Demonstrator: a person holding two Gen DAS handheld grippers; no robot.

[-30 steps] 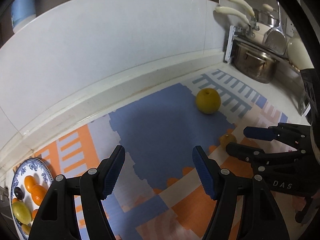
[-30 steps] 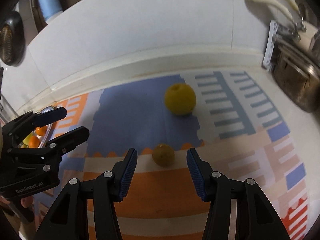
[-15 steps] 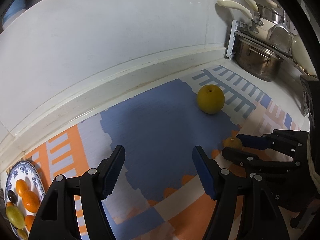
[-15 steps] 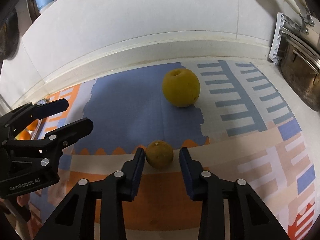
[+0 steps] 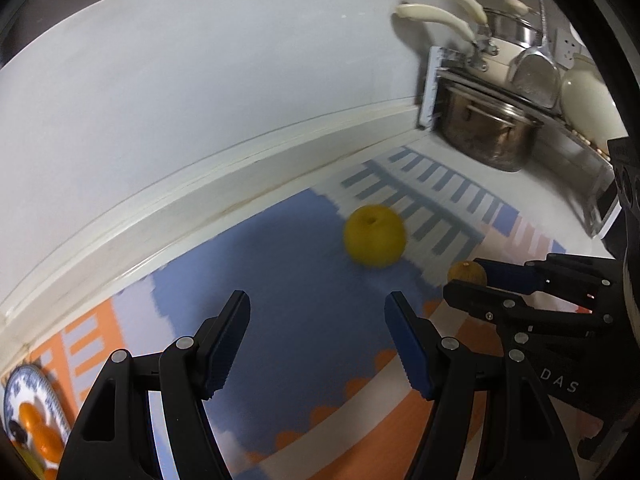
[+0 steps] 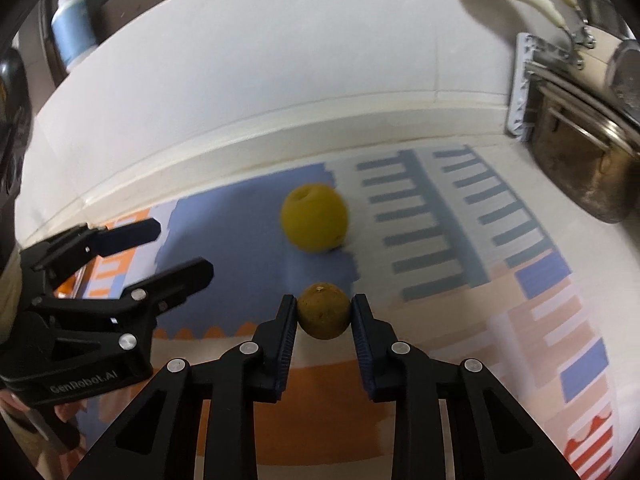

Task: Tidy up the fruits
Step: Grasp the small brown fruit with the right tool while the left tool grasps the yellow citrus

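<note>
My right gripper is shut on a small brownish-orange fruit, held just above or on the patterned mat. It also shows in the left wrist view, with the small fruit between its pads. A larger yellow fruit lies on the blue patch of the mat just beyond; it also shows in the left wrist view. My left gripper is open and empty over the blue patch, short of the yellow fruit. A blue-and-white plate with several fruits sits at the far left.
A white tiled wall runs behind the mat. A steel pot and hanging cream-handled utensils stand at the back right. A blue-capped bottle is up at the back left.
My right gripper moved forward and closed on the small fruit. My left gripper shifted right, so the plate slid toward the left edge of its view.
</note>
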